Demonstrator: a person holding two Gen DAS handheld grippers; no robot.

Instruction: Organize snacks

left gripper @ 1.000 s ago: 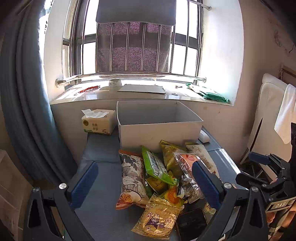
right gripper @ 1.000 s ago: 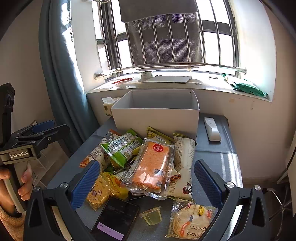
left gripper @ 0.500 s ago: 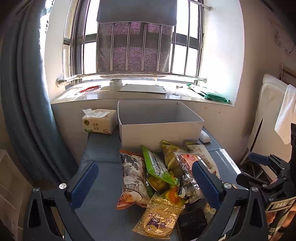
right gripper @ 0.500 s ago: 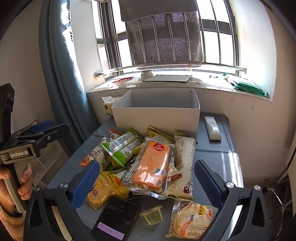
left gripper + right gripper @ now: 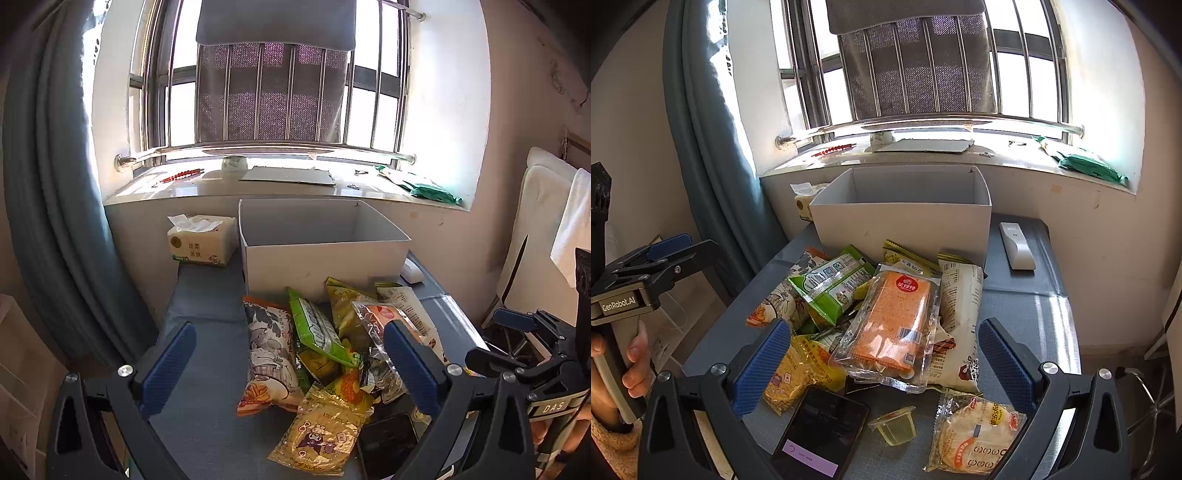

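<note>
A pile of snack packets lies on the blue-grey table (image 5: 207, 373) in front of an open white box (image 5: 321, 254), which also shows in the right wrist view (image 5: 905, 225). On top lie an orange cracker pack (image 5: 892, 325), a green packet (image 5: 831, 288), a white wrapped roll (image 5: 960, 314), a round cake packet (image 5: 979, 432) and a jelly cup (image 5: 894, 428). My left gripper (image 5: 291, 365) is open and empty, held above the near edge of the pile. My right gripper (image 5: 882, 365) is open and empty above the pile's near side.
A phone (image 5: 820, 432) lies at the table's near edge. A white remote (image 5: 1015, 245) lies right of the box. A tissue pack (image 5: 201, 245) stands left of the box. A curtain (image 5: 44, 221) hangs at left; a windowsill (image 5: 288, 184) is behind.
Both grippers have drifted very slightly; the view has barely shifted. Nothing on the table has moved.
</note>
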